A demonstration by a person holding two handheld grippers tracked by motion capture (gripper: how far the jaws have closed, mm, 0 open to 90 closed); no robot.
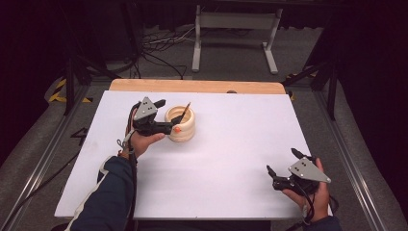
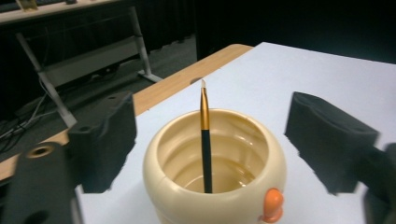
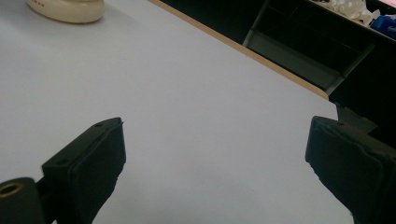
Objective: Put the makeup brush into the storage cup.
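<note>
A cream, ribbed pot (image 1: 183, 129) with a small orange knob (image 2: 272, 205) on its side stands on the white table top (image 1: 231, 144), left of middle. A thin black brush (image 2: 205, 144) with a gold ferrule leans upright inside it, tip up. My left gripper (image 1: 164, 115) is right at the pot's left side; in the left gripper view (image 2: 217, 140) its jaws stand wide on either side of the brush without touching it. My right gripper (image 1: 284, 162) rests open near the front right corner, over bare table (image 3: 219, 154). The pot's base (image 3: 65, 9) shows far off in the right gripper view.
A wooden strip (image 1: 197, 85) runs along the table's far edge. Beyond it a white metal stand (image 1: 235, 29) and loose cables (image 1: 159, 48) sit on the floor. Metal rails (image 1: 43, 159) flank the table on both sides.
</note>
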